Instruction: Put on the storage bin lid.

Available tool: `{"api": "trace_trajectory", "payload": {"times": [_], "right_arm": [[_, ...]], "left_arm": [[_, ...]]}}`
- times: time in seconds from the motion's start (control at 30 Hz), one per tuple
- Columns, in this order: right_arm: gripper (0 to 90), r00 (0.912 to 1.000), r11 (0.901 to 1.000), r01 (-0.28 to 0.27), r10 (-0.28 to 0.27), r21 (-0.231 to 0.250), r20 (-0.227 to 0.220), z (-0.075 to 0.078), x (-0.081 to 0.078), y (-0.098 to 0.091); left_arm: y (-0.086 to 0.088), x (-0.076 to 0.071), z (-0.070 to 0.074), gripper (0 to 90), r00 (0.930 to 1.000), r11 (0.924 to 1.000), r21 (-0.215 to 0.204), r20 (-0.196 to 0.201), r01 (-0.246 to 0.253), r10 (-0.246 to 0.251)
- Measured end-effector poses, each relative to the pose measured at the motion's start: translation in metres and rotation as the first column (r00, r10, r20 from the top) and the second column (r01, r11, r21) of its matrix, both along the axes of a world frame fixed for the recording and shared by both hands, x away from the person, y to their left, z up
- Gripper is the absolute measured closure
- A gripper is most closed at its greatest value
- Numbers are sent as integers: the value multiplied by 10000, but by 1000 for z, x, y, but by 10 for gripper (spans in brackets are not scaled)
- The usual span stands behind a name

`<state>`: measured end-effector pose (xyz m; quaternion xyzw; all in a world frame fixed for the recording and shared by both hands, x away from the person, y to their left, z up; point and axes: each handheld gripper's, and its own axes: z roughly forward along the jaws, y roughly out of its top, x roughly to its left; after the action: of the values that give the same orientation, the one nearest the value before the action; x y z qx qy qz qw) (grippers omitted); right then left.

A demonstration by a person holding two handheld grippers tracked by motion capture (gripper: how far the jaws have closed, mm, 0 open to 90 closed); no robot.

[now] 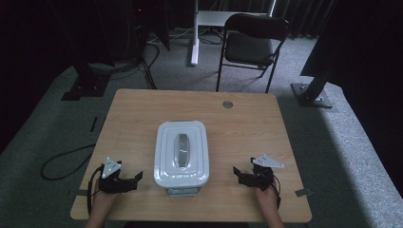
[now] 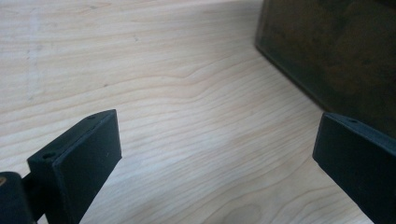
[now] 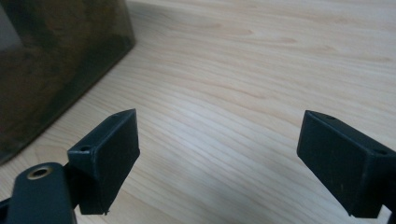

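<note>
Your left gripper [image 1: 135,178] sits low over the wooden table [image 1: 138,118] near its front edge, jaws wide apart, nothing between them. Your right gripper [image 1: 237,173] mirrors it on the other side, jaws also spread, empty. The lidded white container [image 1: 182,152] stands at the table's middle between the two grippers, apart from both, lid on with a grey handle [image 1: 181,150] along its top. In both gripper views its dark wall [image 2: 336,51] shows just beyond the jaws, untouched. A black chair [image 1: 252,42] stands behind the table
</note>
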<state>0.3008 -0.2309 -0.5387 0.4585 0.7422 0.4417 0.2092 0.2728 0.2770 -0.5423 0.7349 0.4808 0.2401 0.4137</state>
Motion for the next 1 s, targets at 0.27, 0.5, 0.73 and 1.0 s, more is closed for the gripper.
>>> {"api": "trace_trajectory", "payload": {"times": [0.27, 0.5, 0.73, 1.0], "right_arm": [[122, 9949, 9950, 983, -980, 147, -247, -3, 2, -21], [122, 9799, 9788, 1985, -1991, -505, -84, -5, -2, -37], [122, 9691, 9683, 2461, -2466, -417, -78, -5, -6, -51], [122, 9656, 9654, 2584, -2592, -354, -211, -7, -14, -65]], "left_arm": [[12, -5, -3, 19, 9988, 9987, -164, -71, -481, 479], [25, -8, -5, 19, 9944, 9944, -128, -136, -1047, 1045], [37, -13, -6, 19, 9832, 9833, -119, -212, -1817, 1814], [54, -20, -6, 19, 9682, 9689, 85, -352, -2474, 2475]]}}
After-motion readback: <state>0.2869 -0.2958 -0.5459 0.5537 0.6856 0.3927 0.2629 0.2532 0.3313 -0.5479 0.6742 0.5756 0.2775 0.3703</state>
